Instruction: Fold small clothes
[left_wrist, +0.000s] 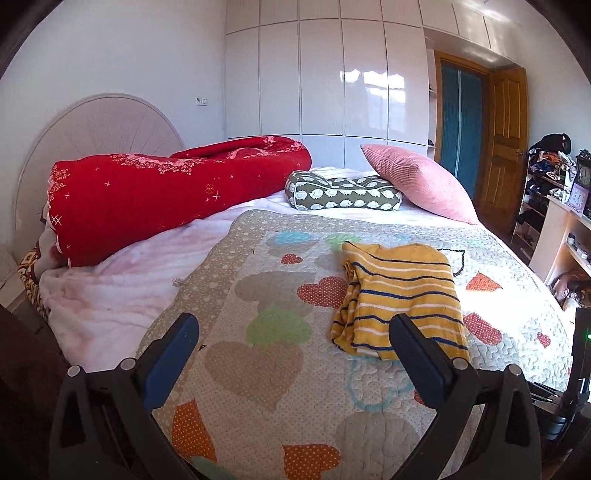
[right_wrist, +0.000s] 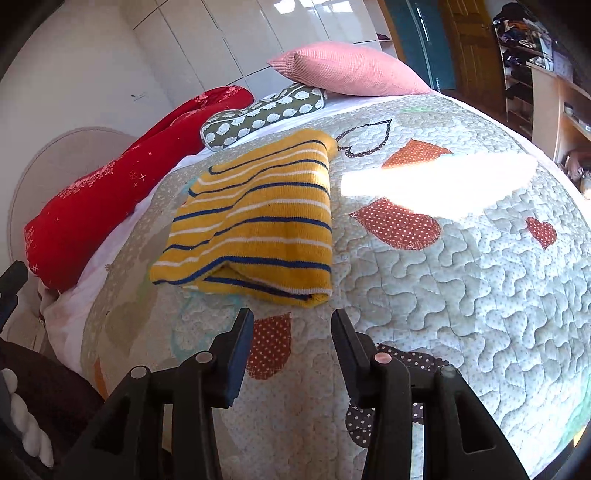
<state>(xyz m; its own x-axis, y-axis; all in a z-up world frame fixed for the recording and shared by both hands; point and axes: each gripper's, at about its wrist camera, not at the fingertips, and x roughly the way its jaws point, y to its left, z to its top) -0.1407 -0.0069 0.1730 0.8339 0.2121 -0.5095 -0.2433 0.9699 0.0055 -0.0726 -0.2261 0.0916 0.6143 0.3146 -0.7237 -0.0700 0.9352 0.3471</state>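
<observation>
Yellow knitted garment with navy and white stripes (right_wrist: 255, 218), folded flat on pale quilted heart-patch bedspread (right_wrist: 461, 295). Left gripper (left_wrist: 293, 334) spread wide, empty, garment at one o'clock. Right gripper (right_wrist: 292, 325) half spread, empty, garment near at eleven o'clock.

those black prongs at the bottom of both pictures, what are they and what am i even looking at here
They are the two fingers of a hand-held gripper; a person carries one in each hand, each with a wide-angle camera looking along its fingers. One picture comes from the left hand-held gripper, the other from the right hand-held gripper. Both are open and hold nothing. Ahead lies a bed covered by a heart-patterned quilt, with a folded yellow striped garment on it. Farther back are a pink pillow, a green patterned cushion and a rolled red blanket.
</observation>
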